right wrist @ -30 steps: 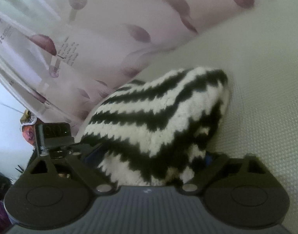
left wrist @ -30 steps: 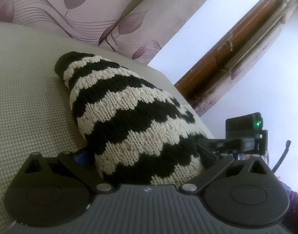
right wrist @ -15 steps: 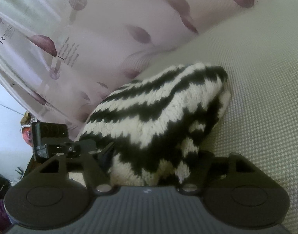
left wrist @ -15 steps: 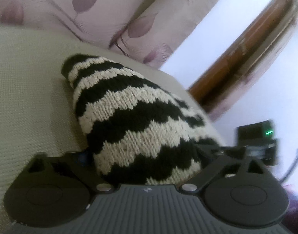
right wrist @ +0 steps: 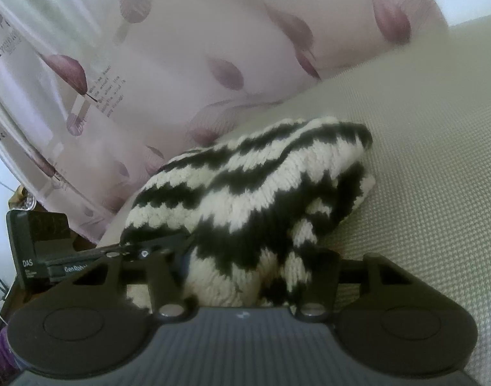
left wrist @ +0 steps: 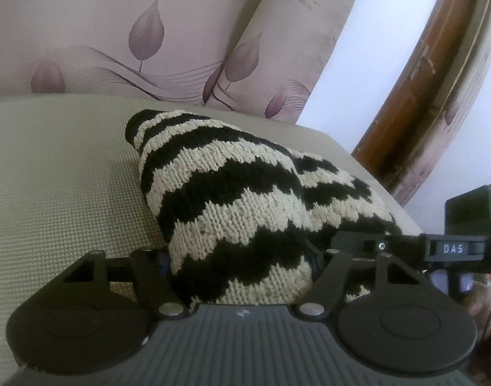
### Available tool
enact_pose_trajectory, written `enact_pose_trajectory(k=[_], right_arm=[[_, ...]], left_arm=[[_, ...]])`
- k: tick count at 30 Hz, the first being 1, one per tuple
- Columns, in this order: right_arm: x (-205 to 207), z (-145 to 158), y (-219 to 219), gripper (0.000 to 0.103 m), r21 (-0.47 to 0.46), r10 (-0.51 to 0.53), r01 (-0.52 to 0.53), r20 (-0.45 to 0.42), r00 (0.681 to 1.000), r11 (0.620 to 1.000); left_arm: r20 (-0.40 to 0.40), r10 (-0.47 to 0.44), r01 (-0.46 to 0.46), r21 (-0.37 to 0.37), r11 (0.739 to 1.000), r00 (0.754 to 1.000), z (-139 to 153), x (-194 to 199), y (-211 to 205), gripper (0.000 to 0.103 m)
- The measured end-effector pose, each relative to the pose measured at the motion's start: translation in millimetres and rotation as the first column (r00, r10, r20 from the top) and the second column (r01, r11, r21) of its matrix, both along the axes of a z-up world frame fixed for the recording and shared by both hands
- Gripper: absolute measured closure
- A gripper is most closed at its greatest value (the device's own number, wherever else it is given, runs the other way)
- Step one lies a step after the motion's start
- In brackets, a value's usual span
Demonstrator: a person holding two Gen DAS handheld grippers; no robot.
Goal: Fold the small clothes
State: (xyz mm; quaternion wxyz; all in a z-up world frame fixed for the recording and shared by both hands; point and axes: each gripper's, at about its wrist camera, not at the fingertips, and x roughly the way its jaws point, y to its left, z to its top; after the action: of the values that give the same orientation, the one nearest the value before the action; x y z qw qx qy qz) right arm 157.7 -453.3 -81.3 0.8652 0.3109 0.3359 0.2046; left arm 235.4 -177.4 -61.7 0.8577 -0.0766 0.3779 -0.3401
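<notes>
1. Woven surface [left wrist: 52, 173]: pale beige, textured, cushion-like; whether a sofa seat or a bed cannot be told. It bears the garment and lies open to the left in the left wrist view.

2. Left gripper [left wrist: 242, 263]: its jaws have just been closing and now stand partly closed, with the near edge of the garment bunched between them. Both fingers sit against the knit at its sides, so it reads as a grip on the bundled hem. The fingertips themselves are hidden by wool.

3. Knitted garment [left wrist: 232, 199]: small, with black and cream zigzag stripes in a chunky stitch. It lies on the woven surface, its near end raised into both grippers, its far end tapering away and resting near the surface's back edge. Judged soft, light, thick and springy; not slippery or fragile. It will hold a fold loosely and tend to puff open, so best taken at the near edge through all layers.

4. Right gripper [right wrist: 245, 276]: its jaws have likewise just been closing, now about half shut, with a thick wad of the same knit filling the gap and pressed by both fingers.

5. Leaf-print curtain [left wrist: 181, 48]: mauve, hanging behind the surface.

6. Wooden frame [left wrist: 416, 103]: brown, at far right in the left wrist view.
</notes>
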Motion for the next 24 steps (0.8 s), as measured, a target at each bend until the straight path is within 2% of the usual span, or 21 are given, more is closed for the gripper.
enact_pose_trajectory(k=[9, 24], right_arm=[[-17, 25, 21, 0.05, 0.007, -0.002, 0.002, 0.025, 1.0, 1.0], [-73, 64, 86, 0.051, 0.056, 0.054, -0.059, 0.081, 0.995, 0.997]], left_arm=[[0.047, 0.024, -0.026, 0.056, 0.998, 0.999, 23, -30, 10, 0.037], [0.107, 0.099, -0.11, 0.094, 0.989, 0.989, 68, -107, 74, 0.037]])
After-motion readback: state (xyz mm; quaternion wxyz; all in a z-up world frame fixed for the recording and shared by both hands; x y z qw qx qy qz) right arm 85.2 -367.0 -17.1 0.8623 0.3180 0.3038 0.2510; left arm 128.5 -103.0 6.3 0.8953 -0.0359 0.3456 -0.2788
